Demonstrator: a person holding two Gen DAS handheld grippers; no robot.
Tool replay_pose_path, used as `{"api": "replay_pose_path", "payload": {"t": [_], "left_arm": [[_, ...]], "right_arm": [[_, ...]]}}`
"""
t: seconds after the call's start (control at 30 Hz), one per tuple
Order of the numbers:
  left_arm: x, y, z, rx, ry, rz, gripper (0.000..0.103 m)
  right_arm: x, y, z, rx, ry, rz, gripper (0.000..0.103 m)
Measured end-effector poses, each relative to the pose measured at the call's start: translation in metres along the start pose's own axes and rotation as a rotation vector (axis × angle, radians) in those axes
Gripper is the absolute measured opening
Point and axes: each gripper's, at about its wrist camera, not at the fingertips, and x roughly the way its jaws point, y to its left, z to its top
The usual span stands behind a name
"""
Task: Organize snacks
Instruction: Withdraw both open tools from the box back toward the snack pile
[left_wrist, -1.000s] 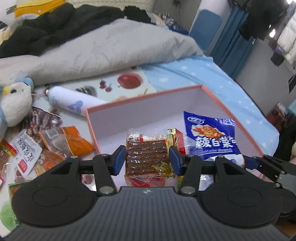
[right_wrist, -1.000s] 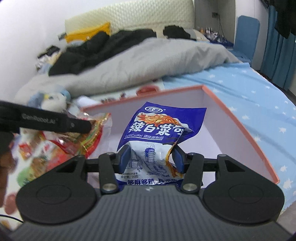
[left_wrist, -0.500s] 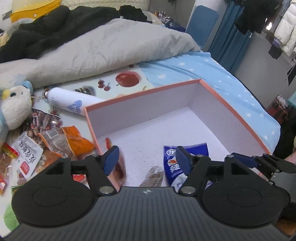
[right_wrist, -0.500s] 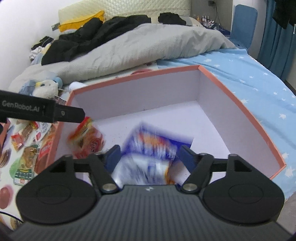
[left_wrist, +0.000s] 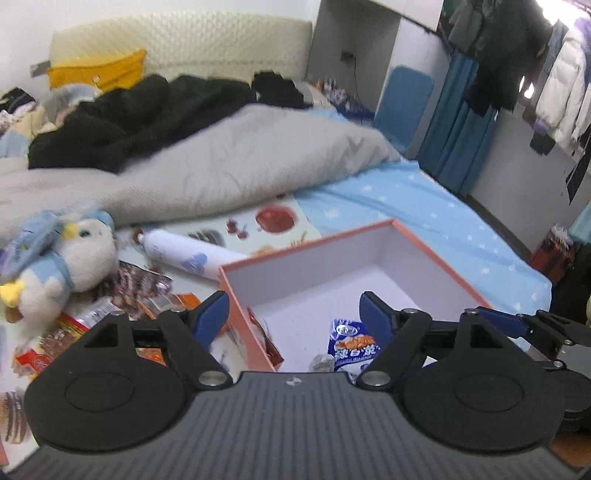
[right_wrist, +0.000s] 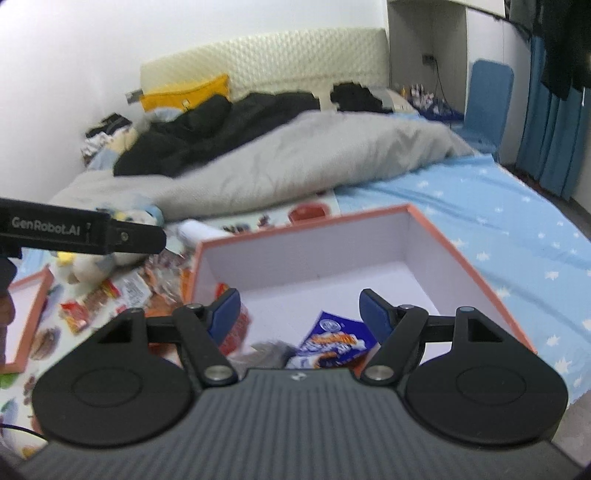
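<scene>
The left gripper (left_wrist: 293, 314) is hovering above the near left corner of the pink box (left_wrist: 436, 254); its jaws have just been opening, spread wide with nothing between them. Below and inside that gap, the blue snack packet (left_wrist: 354, 345) is lying on the box floor, and a red-wrapped snack (left_wrist: 267, 341) is leaning against the box's left wall.

The right gripper (right_wrist: 300, 314) is hanging over the near edge of the same box (right_wrist: 461, 254), jaws spread apart and gripping nothing, after just opening. The blue snack packet (right_wrist: 332, 343) is resting flat on the box floor beneath the gap. Left of the box, loose snack packets (right_wrist: 107, 299) are lying scattered beside a plush toy (left_wrist: 70, 258).
</scene>
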Motion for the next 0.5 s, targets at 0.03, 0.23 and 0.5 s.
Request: {"api": "replay_pose_path", "payload": {"t": [0.03, 0.23, 0.5], "left_arm": [[-0.008, 0.0, 0.0, 0.002, -0.009, 0.004, 0.082], [-0.057, 0.01, -0.005, 0.005, -0.072, 0.037, 0.09], [-0.116, 0.034, -0.016, -0.02, -0.154, 0.106, 0.095]], "right_arm": [[-0.007, 0.004, 0.002, -0.006, -0.014, 0.002, 0.073], [-0.037, 0.019, 0.009, -0.031, -0.086, 0.014, 0.073], [-0.061, 0.048, 0.015, -0.059, -0.154, 0.047, 0.073]]}}
